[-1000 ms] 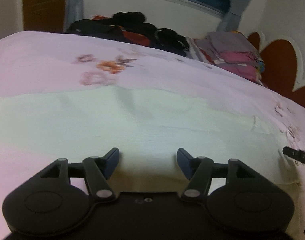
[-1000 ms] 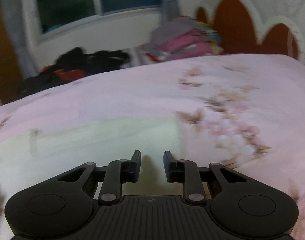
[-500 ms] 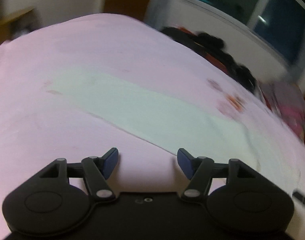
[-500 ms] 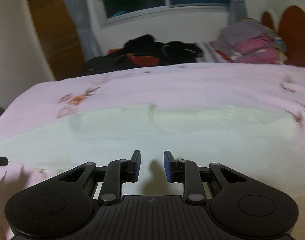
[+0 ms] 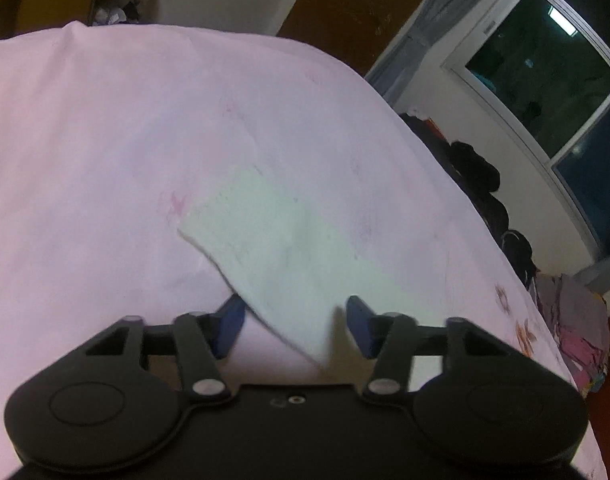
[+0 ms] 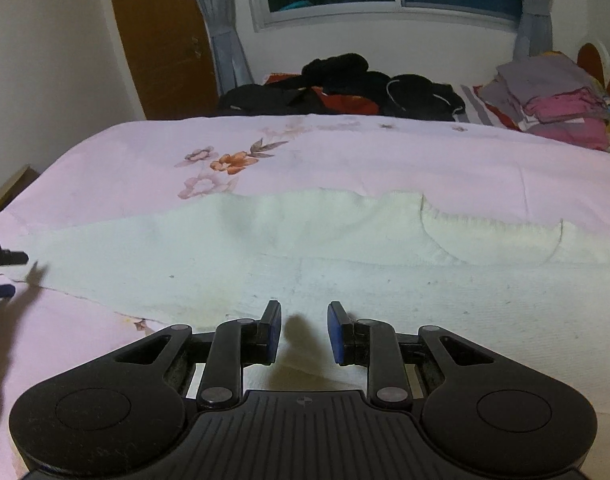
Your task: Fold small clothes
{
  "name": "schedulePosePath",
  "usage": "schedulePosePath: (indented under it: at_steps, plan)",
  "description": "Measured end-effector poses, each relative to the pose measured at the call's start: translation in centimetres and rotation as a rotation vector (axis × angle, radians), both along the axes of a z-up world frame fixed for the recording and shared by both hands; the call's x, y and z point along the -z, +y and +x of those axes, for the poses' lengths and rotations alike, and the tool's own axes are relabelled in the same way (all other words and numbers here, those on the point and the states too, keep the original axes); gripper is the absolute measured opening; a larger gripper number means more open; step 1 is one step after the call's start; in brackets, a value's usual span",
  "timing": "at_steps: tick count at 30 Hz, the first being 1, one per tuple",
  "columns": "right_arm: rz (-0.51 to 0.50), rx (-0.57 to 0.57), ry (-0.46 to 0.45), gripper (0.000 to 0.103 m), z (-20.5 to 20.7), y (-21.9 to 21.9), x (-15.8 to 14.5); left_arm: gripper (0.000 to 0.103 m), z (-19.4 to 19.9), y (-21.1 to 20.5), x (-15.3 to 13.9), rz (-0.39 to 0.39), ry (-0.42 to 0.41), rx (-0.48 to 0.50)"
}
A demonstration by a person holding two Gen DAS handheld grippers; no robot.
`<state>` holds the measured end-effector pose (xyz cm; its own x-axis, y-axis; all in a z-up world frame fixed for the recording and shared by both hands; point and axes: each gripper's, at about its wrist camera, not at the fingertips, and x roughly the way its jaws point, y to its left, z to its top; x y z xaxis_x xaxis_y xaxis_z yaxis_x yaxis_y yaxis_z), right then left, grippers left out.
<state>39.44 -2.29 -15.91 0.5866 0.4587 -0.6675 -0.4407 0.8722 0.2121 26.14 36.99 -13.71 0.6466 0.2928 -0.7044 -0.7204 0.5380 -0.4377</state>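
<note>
One pale cloth (image 6: 305, 248) is spread flat on the pink bed (image 6: 385, 160); its long way runs from side to side in front of the right gripper (image 6: 304, 332); one narrow end lies just ahead of the left gripper (image 5: 295, 326), whose jaws are closing with the cloth's edge between them, not yet pinched; the right gripper is seen part open and empty over the near edge.

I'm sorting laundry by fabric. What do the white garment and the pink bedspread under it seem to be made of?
The white garment looks like a soft knit, likely cotton: matte, faintly ribbed surface, a stitched pocket seam, small dark specks. The pink bedspread looks like a thin, smooth woven sheet with a printed flower pattern, matte, with low creases. The exact fibre of either cannot be told.
</note>
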Motion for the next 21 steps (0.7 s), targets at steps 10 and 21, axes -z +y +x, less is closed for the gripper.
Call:
schedulePosePath:
  at_steps: [10, 21]
  plan:
    - [0.012, 0.037, -0.002, 0.025, 0.7, -0.3, 0.8, 0.003, 0.9, -3.0, -2.1, 0.134, -0.062, 0.052]
    - [0.097, 0.115, -0.005, 0.025, 0.6, -6.2, -1.5, 0.003, 7.2, -19.8, -10.3, 0.157, -0.267, 0.545]
